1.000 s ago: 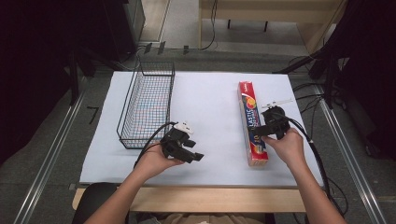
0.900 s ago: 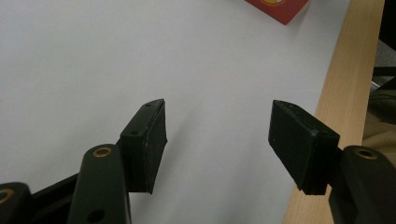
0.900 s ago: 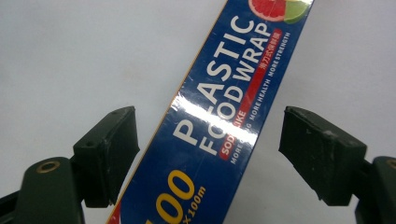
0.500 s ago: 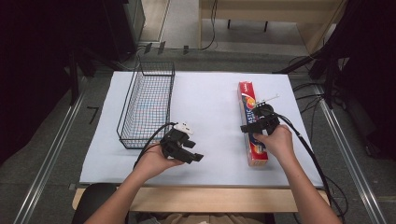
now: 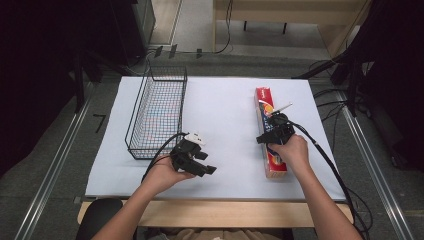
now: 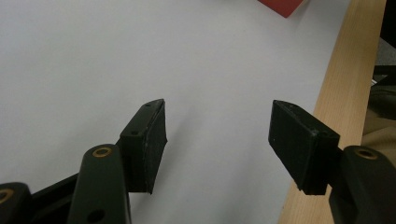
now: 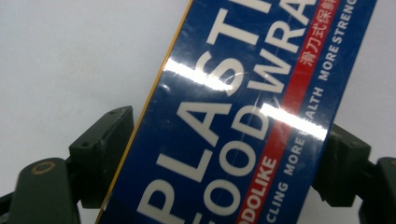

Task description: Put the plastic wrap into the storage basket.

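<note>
A long plastic food wrap box point(image 5: 264, 101), red and blue, lies flat on the right half of the white table. My right gripper point(image 5: 270, 136) reaches down over its middle; its jaws have just been closing, and in the right gripper view both pads point(image 7: 105, 149) sit against the box's point(image 7: 243, 116) long sides. My left gripper point(image 5: 207, 165) rests in a hand near the table's front, beside the basket, with its jaws open over bare white surface and nothing between them point(image 6: 217, 140). A red corner of the box point(image 6: 282, 5) shows far off.
An empty black wire basket point(image 5: 182, 102) stands on the left half of the table. The wooden front edge point(image 6: 345, 84) runs close to the left gripper. Cables trail from both grippers, and metal rails flank the table.
My right gripper has moved left and down from the box's right side onto its middle, straddling it. The left hand and gripper have stayed where they were.
</note>
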